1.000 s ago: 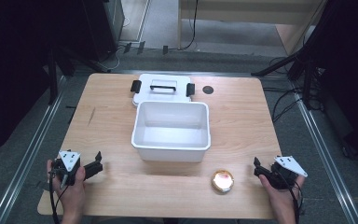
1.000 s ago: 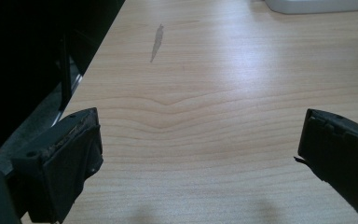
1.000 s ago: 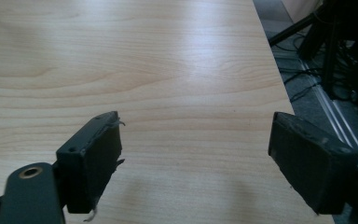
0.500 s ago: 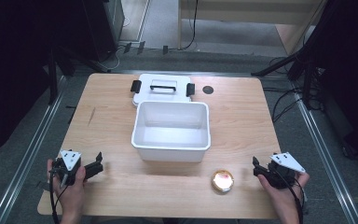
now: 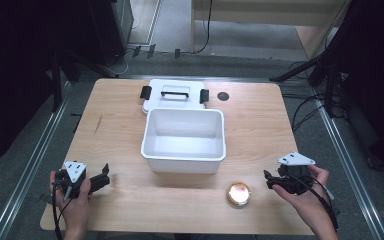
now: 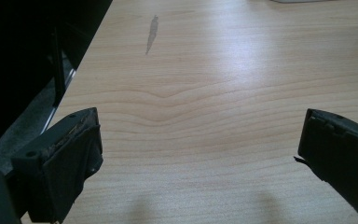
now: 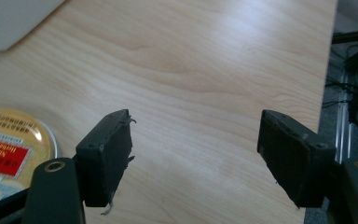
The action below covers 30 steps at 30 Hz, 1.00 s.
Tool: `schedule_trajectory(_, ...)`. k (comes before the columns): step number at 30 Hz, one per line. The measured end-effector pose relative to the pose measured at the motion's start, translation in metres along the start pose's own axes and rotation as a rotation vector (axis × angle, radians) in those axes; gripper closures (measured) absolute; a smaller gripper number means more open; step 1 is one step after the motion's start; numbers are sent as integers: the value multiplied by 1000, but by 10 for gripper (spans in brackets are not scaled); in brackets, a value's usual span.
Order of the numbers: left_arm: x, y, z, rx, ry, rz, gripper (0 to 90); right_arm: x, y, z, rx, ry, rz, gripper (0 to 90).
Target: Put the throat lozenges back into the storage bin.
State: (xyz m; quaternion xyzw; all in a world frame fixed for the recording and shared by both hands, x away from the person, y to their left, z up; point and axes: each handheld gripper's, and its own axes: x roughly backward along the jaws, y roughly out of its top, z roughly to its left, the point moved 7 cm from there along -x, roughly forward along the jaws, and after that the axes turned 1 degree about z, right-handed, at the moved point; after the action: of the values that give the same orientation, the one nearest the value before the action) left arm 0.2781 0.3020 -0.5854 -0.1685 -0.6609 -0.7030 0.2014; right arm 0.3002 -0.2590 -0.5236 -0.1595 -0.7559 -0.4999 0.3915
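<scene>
Round gold tin (image 5: 239, 194) flat on table (image 5: 260, 130)

Round tin (image 7: 9, 154) cut off at frame edge; label print perhaps unreadable.

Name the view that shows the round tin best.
The high view: the whole tin lies on the table, in front of the tub. The right gripper view cuts it off at its left edge, though its label reads larger there.
</scene>
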Motion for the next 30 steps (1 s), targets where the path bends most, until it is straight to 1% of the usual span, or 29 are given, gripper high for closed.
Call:
schedule_trajectory(1, 0, 0, 0, 0, -1, 0, 1, -2, 1, 2, 25, 18, 31, 256)
schedule_trajectory(2, 0, 0, 0, 0, -2, 0, 1, -3, 1, 4, 39, 29, 52, 256)
schedule_trajectory(6, 1, 0, 0, 1, -7, -2, 1, -5, 1, 13, 103, 77, 120, 244)
schedule_trajectory(7, 1, 0, 0, 1, -10, 0, 1, -6, 1, 17, 135, 97, 158, 234)
schedule_trajectory(9, 0, 0, 0, -1, -12, -1, 1, -7, 1, 23, 167, 120, 202, 231)
schedule_trajectory(10, 0, 0, 0, -1, -12, -1, 1, -7, 1, 23, 167, 120, 202, 231)
schedule_trajectory(11, 0, 0, 0, -4, -14, 1, 1, -8, 2, 29, 203, 148, 239, 232)
schedule_trajectory(12, 0, 0, 0, -4, -16, 2, 1, -8, 2, 32, 211, 166, 261, 232)
schedule_trajectory(14, 0, 0, 0, -3, -19, 5, 1, -8, 4, 37, 244, 200, 298, 232)
schedule_trajectory(15, 0, 0, -1, -3, -25, 9, 1, -8, 5, 40, 261, 217, 313, 232)
schedule_trajectory(16, 0, 0, -1, -3, -25, 9, 1, -8, 5, 40, 261, 217, 313, 232)
schedule_trajectory(17, 0, 0, -1, -4, -27, 10, 1, -7, 8, 45, 298, 248, 344, 240)
schedule_trajectory(19, 0, -1, -1, -5, -29, 12, 1, -6, 9, 50, 325, 272, 372, 238)
schedule_trajectory(21, 0, -1, -1, -6, -31, 13, 1, -5, 11, 56, 362, 302, 389, 235)
schedule_trajectory(24, -1, -1, -1, -2, -37, 14, 1, -3, 13, 64, 396, 347, 419, 220)
schedule_trajectory(27, -1, -1, -1, -2, -38, 13, 1, -3, 12, 70, 464, 386, 448, 193)
schedule_trajectory(28, -1, -1, -1, -2, -38, 13, 1, -3, 12, 70, 464, 386, 448, 193)
schedule_trajectory(29, -1, -1, -1, -3, -38, 13, 1, -3, 9, 75, 514, 414, 468, 184)
schedule_trajectory(30, 0, -1, -1, -3, -39, 14, 1, -3, 8, 78, 541, 429, 476, 187)
